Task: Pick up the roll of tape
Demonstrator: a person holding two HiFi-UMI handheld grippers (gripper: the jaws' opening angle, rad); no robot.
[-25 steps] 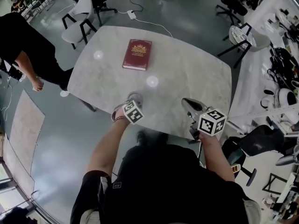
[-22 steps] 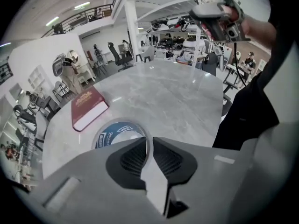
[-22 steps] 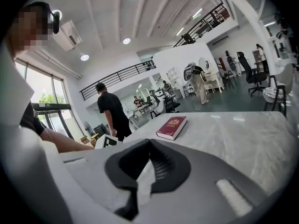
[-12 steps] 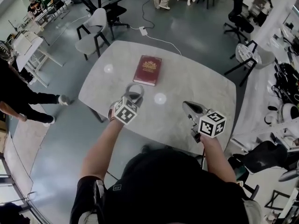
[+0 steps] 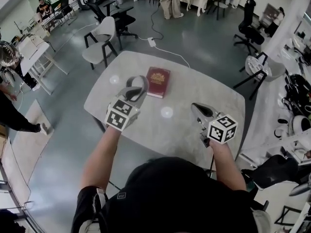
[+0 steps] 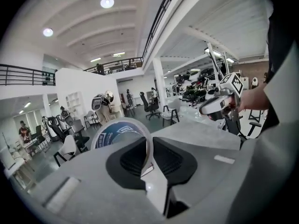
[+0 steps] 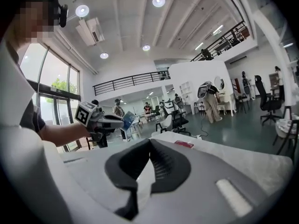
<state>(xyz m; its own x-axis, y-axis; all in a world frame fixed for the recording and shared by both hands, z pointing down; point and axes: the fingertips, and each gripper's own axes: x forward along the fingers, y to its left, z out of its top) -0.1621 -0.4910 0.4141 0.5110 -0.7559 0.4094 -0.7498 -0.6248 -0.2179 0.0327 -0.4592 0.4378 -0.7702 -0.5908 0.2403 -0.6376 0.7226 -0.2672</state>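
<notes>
In the head view, the roll of tape [image 5: 141, 77] is held above the pale worktop [image 5: 194, 89] by the left gripper [image 5: 132, 90], near a red book [image 5: 158, 81]. In the left gripper view, the tape's rim is clamped between narrow-set fingers [image 6: 131, 160] — upright, edge-on. In the right gripper view, the right gripper [image 7: 148, 146] is shown with its fingers pressed together — pad against pad.

Light: bright and even; round ceiling lamps [image 6: 107, 2] overhead, daylight through windows [image 7: 53, 85] at left.
Glare: two white spots on table [image 5: 204, 89]; sheen on floor [image 5: 63, 147].
Distortion: fisheye bend; black corners in both gripper views.
Near field: left gripper [image 6: 149, 148] soft.
</notes>
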